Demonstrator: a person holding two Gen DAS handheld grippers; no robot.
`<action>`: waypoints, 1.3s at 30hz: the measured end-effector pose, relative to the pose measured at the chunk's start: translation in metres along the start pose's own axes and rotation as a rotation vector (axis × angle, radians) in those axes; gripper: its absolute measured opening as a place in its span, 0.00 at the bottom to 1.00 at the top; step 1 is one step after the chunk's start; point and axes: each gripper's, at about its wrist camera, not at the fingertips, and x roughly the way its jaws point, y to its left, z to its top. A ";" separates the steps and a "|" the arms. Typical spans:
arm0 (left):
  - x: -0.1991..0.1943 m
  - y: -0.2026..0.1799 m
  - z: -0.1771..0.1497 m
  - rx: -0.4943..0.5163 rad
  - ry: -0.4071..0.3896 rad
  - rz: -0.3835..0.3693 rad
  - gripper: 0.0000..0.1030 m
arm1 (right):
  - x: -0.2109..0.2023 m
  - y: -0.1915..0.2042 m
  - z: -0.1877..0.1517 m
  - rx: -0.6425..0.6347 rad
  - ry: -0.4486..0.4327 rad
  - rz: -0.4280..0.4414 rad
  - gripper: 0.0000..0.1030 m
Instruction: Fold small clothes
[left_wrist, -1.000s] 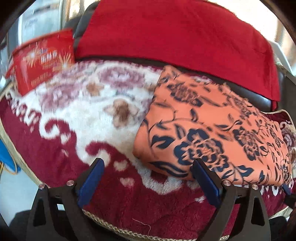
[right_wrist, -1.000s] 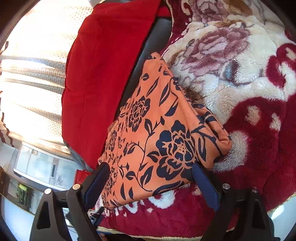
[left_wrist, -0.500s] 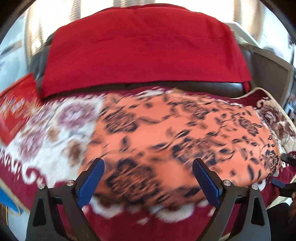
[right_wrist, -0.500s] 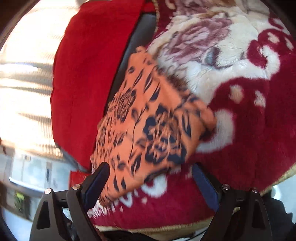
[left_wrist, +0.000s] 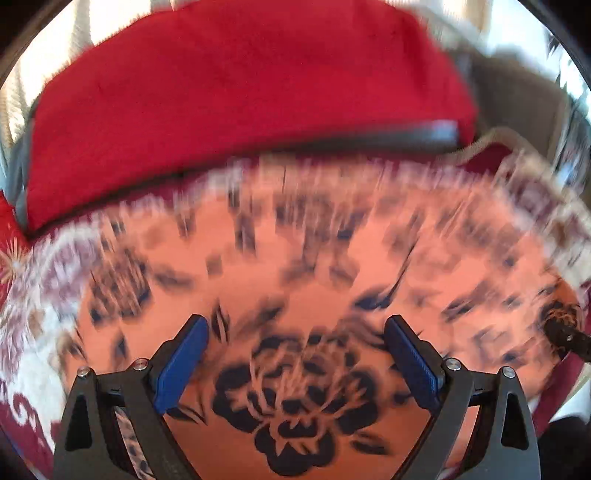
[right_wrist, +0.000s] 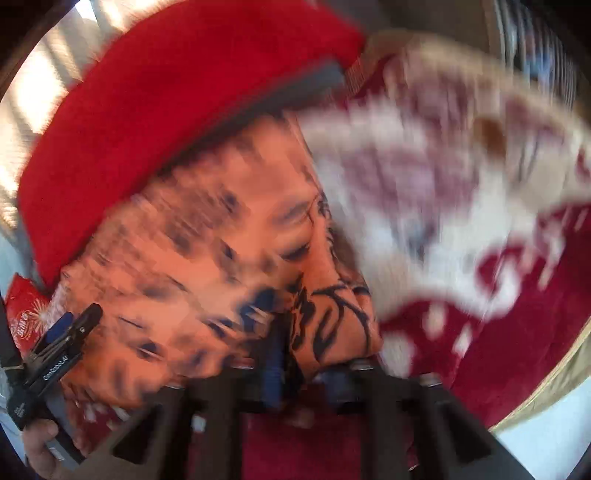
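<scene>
Because the orange floral garment (left_wrist: 295, 295) is thin, limp and light, grip edges or corners. It fills mid-frame on the fleece blanket (right_wrist: 517, 295). Left gripper (left_wrist: 295, 354): jaws spread over it. Right gripper (right_wrist: 295, 369): pinching a bunched corner, by appearance.

Left tool (left_wrist: 295, 354) agape; right tool (right_wrist: 306, 373) pinched together.

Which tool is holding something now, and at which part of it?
The right tool looks shut on the near corner of the orange floral cloth. The left tool is open above the cloth, holding nothing.
</scene>
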 end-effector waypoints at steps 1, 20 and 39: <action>-0.002 0.000 0.000 -0.003 -0.025 0.004 0.95 | -0.006 -0.007 0.003 0.040 -0.010 0.052 0.35; 0.005 0.004 0.010 -0.026 -0.008 -0.006 0.95 | 0.065 0.015 0.142 -0.186 0.149 0.141 0.41; -0.001 0.007 0.007 -0.043 -0.014 -0.009 0.95 | -0.038 0.049 0.087 -0.227 -0.075 -0.004 0.80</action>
